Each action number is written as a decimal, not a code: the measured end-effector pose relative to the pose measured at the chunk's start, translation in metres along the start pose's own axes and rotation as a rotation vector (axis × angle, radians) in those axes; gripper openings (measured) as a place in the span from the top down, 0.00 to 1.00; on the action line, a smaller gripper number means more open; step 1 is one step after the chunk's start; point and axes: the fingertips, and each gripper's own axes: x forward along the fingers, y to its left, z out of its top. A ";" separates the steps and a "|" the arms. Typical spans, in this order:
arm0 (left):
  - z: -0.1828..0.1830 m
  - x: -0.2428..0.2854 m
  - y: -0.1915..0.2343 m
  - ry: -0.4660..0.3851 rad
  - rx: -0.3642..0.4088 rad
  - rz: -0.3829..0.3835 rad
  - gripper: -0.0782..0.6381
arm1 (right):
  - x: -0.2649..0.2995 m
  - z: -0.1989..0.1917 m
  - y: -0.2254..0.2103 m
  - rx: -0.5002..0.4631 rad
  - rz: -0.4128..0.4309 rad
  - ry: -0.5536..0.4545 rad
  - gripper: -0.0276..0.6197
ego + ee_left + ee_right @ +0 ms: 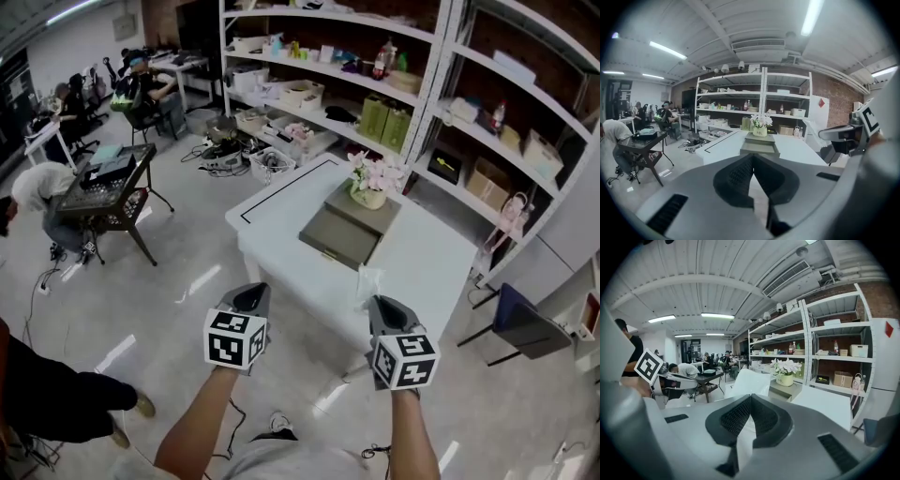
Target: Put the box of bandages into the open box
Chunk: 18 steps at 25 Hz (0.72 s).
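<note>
A flat grey-green box (339,234) lies on the white table (281,202), with a pot of pale flowers (368,193) standing on its far end. I cannot tell from here whether it is open. The same grey-green box (759,145) shows ahead in the left gripper view. My right gripper (382,309) hangs in front of the table's near edge, shut on a white box of bandages (367,281) that sticks up past the jaw tips; this white box (749,381) fills the middle of the right gripper view. My left gripper (251,296) is shut with nothing in it, level with the right one.
Tall white shelves (394,84) packed with goods stand behind the table. A black stand with equipment (108,187) and seated people are at the far left. A dark folding chair (525,323) is at the right. A person's dark trouser leg (56,398) is at lower left.
</note>
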 end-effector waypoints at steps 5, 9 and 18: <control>0.005 0.014 0.023 -0.001 0.013 -0.026 0.89 | 0.026 0.009 0.004 0.004 -0.025 -0.003 0.95; 0.007 0.021 0.034 -0.005 0.019 -0.044 0.89 | 0.041 0.012 0.006 -0.002 -0.038 0.003 0.95; 0.007 0.045 0.051 0.006 0.037 -0.066 0.89 | 0.069 0.014 -0.002 -0.006 -0.055 0.008 0.95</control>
